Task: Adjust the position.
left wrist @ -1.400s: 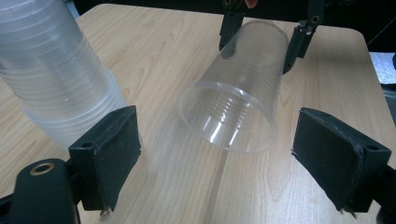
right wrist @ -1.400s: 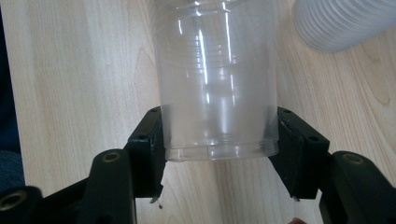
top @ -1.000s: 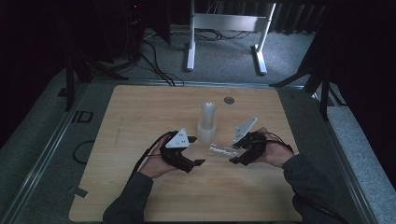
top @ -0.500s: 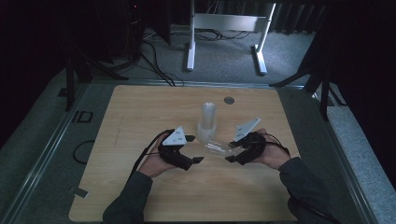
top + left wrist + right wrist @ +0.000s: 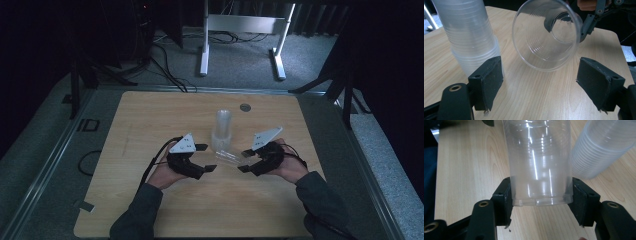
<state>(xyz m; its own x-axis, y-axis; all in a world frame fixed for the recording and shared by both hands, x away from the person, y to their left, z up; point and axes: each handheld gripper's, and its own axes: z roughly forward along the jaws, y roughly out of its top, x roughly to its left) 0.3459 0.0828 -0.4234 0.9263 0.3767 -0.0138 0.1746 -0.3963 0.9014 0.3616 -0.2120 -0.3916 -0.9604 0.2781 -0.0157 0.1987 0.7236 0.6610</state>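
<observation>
A tall stack of clear plastic cups (image 5: 222, 127) stands upright near the table's middle. My right gripper (image 5: 246, 161) is shut on the base of a single clear cup (image 5: 229, 157), which lies sideways with its mouth toward my left gripper (image 5: 206, 157). In the right gripper view, the jaws of the right gripper (image 5: 541, 197) press on both sides of the cup (image 5: 540, 162), and the stack (image 5: 604, 147) is behind it to the right. In the left gripper view, the left gripper (image 5: 544, 87) stands open just short of the cup's mouth (image 5: 546, 35), with the stack (image 5: 471, 32) to the left.
A small dark round disc (image 5: 245, 107) lies on the wooden table (image 5: 150, 120) behind the stack. A white metal stand (image 5: 240, 25) and cables are on the floor beyond the far edge. A metal rail frames the table.
My right gripper has edged a little to the left with the cup, closer to the left gripper. The left gripper has hardly moved.
</observation>
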